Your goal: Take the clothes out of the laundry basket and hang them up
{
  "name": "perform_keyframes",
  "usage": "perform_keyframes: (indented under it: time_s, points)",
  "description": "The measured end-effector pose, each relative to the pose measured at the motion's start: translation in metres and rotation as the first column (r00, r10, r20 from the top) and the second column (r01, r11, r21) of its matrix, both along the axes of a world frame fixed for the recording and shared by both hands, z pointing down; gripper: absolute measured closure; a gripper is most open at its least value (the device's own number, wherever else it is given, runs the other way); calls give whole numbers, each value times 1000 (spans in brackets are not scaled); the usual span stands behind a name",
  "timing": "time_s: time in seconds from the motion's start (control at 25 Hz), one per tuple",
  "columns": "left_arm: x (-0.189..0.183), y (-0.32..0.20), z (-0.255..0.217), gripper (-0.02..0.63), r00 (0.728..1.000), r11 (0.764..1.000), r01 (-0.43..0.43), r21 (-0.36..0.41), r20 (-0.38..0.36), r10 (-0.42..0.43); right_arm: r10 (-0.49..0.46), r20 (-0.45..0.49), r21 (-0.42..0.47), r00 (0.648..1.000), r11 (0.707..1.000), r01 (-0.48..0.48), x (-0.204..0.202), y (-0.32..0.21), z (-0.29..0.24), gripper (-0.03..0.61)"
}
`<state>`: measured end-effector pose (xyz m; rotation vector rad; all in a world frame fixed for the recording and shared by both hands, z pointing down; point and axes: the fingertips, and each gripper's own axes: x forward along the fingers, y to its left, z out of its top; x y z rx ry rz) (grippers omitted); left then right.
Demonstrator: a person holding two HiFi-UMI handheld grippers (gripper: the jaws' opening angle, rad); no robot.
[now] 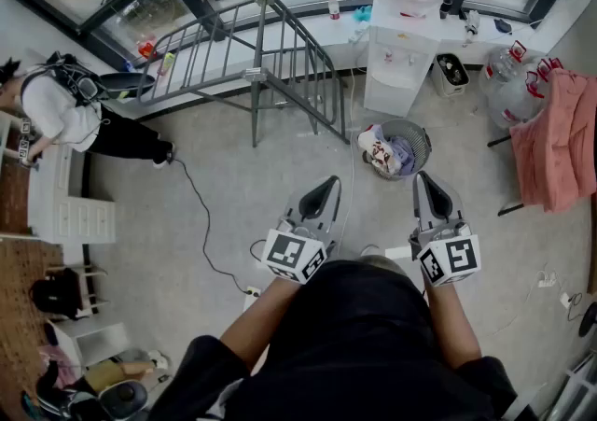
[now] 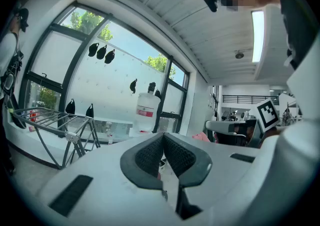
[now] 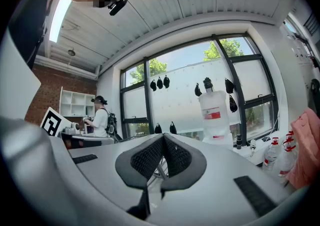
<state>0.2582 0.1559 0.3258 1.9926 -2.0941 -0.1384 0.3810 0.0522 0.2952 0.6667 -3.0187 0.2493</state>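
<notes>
Near basket (image 1: 421,150), left gripper (image 1: 331,183), right gripper (image 1: 422,177), both closed

The head view looks from above the person (image 1: 364,335) steeply down at the floor (image 1: 233,195), the drying rack (image 1: 242,55) and water dispenser (image 1: 406,27) lying ahead near its top edge. Each gripper view sits low, close behind its own jaws, facing forward and tilted up to the windows (image 3: 250,84) and ceiling (image 3: 150,19). All three share the water dispenser; the left gripper view also catches the drying rack, the right one the pink cloth (image 3: 305,145).
</notes>
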Motion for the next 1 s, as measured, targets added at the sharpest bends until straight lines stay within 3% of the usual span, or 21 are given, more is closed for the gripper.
perform_keyframes:
  time_s: [0.28,0.76,0.84,0.88,0.96,1.0]
  points:
    - [9,-12,3,609,1000,1000,15,7,-4,-15,-54,-14,20,998,998,54,1,-9,4,580]
    - [-6,16,2,599,1000,1000,-11,9,-1,11,-15,-43,-13,999,1000,14,-2,3,14,578]
    - [-7,22,4,527,1000,1000,-31,1,2,31,-18,-45,-27,999,999,17,-1,7,18,577]
    - [-8,25,6,480,999,999,-33,-8,-2,33,-15,-48,-38,999,999,13,-1,9,21,544]
    - [-14,34,12,373,999,999,-29,-28,-19,28,6,-67,-58,998,998,-10,1,12,26,413]
    - [-18,38,15,364,999,999,-29,-35,-32,28,21,-81,-64,997,998,-26,2,14,29,390]
